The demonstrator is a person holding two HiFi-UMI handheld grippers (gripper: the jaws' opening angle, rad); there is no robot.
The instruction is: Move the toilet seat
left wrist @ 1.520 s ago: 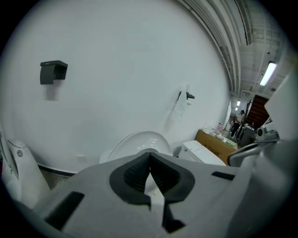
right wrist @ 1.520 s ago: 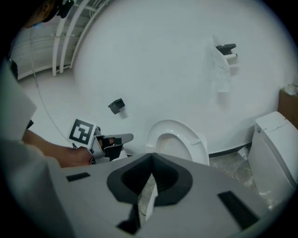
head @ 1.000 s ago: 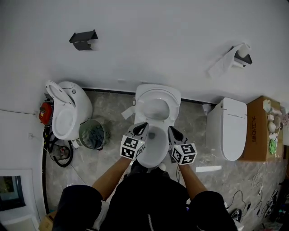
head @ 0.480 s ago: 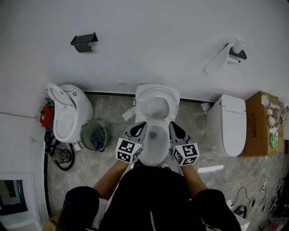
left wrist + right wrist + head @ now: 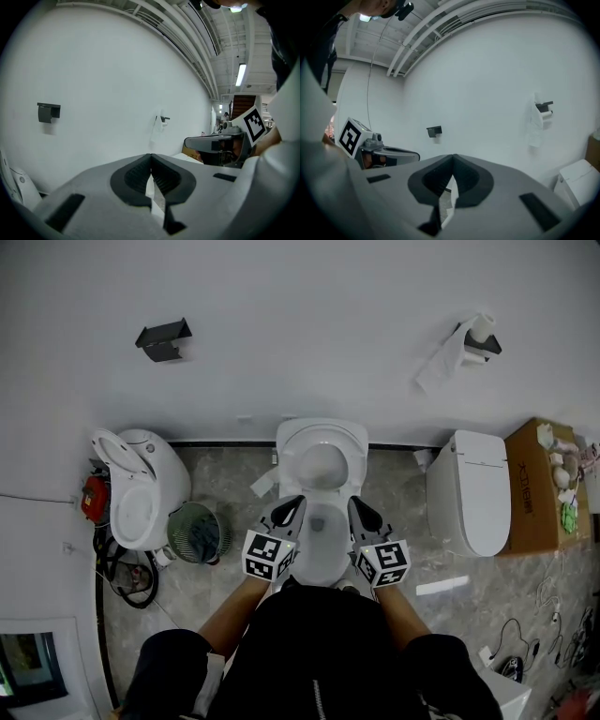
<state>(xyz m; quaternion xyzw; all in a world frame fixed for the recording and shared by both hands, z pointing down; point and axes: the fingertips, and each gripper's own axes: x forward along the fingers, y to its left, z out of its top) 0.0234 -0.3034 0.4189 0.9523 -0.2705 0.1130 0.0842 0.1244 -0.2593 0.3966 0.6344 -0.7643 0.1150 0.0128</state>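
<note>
In the head view a white toilet (image 5: 322,486) stands against the wall straight ahead. Its ring-shaped toilet seat (image 5: 322,439) appears raised at the back, and the open bowl (image 5: 315,557) lies below it. My left gripper (image 5: 295,501) hovers over the bowl's left rim and my right gripper (image 5: 354,503) over its right rim. Both point toward the wall and touch nothing. In the left gripper view the left gripper (image 5: 151,157) has its jaws closed together on nothing. The right gripper view shows the right gripper (image 5: 452,160) likewise shut and empty.
A second toilet (image 5: 141,488) with its lid up stands at the left, beside a wire waste basket (image 5: 195,532) and floor cables (image 5: 117,563). A closed toilet (image 5: 469,504) and a cardboard box (image 5: 537,486) are at the right. A paper roll holder (image 5: 472,341) and a black bracket (image 5: 161,338) hang on the wall.
Both grippers stay shut over the bowl, almost where they were. The head view has shifted slightly, so the wall fittings sit a little higher and further left.
</note>
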